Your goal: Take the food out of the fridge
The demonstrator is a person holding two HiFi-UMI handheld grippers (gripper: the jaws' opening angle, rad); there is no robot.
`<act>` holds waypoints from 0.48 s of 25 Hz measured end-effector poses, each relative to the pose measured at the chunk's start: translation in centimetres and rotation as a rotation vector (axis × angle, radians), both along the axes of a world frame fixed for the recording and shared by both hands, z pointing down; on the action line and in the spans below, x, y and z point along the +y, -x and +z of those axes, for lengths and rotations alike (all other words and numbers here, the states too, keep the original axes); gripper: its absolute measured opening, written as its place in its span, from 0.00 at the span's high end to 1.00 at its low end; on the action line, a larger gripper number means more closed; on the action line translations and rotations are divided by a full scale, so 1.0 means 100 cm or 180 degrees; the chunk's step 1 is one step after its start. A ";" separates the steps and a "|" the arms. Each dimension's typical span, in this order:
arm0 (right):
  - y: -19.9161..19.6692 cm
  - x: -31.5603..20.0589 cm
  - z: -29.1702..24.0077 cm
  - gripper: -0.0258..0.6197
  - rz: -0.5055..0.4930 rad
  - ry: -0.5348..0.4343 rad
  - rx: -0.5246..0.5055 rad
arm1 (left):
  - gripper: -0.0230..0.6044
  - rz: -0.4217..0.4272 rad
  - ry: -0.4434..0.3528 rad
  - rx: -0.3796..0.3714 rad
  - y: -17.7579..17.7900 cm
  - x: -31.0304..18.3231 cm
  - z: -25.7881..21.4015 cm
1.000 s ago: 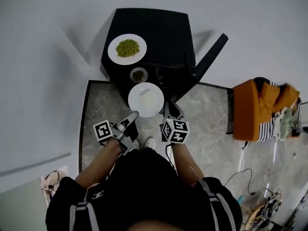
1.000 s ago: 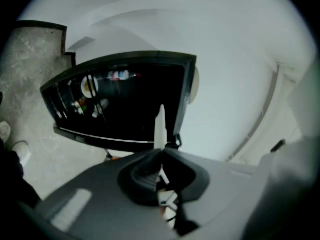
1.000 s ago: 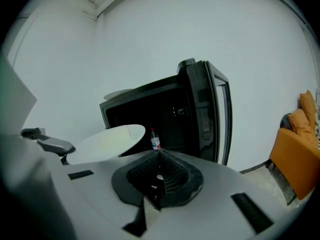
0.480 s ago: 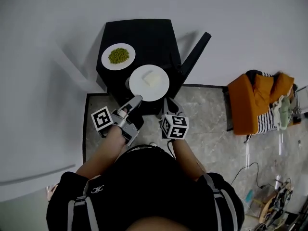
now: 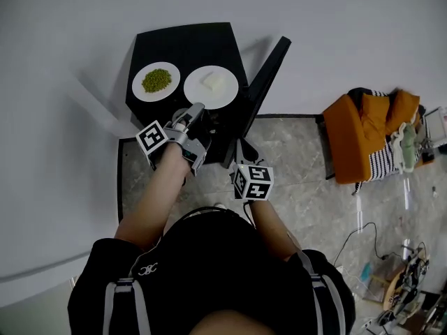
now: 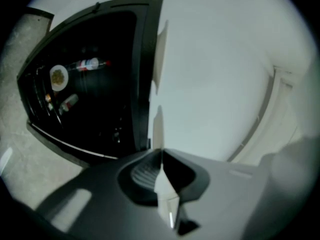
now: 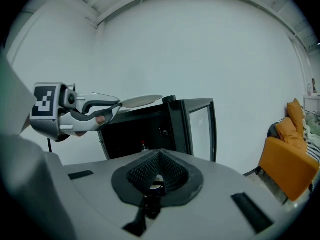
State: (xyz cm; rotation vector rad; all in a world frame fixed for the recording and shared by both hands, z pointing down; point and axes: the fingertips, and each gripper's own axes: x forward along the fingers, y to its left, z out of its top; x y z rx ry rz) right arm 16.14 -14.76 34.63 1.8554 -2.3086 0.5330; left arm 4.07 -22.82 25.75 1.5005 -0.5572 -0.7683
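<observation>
A black mini fridge [image 5: 188, 47] stands against the wall with its door [image 5: 269, 75] swung open. On its top sits a white plate of green peas [image 5: 156, 82]. Beside it is a white plate with a pale block of food [image 5: 210, 86], and my left gripper [image 5: 196, 108] is shut on that plate's near rim. In the left gripper view the plate [image 6: 158, 129] shows edge-on between the jaws of that gripper [image 6: 160, 156]. Whether the plate rests on the top I cannot tell. My right gripper [image 5: 241, 149] is shut and empty, lower, in front of the open fridge [image 7: 150, 129].
Inside the fridge are a small bowl [image 6: 58, 77] and bottles [image 6: 90, 64]. An orange seat with striped cloth [image 5: 374, 145] stands to the right. Cables lie on the stone floor [image 5: 335, 208]. A white wall backs the fridge.
My left gripper has lifted the white plate from in front of the fridge up over its top, beside the peas plate. The right gripper has risen a little.
</observation>
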 end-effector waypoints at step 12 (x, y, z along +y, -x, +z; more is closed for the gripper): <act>-0.018 0.000 0.002 0.96 0.0080 0.0039 0.0010 | 0.94 -0.0305 0.0105 -0.0043 -0.002 -0.056 0.009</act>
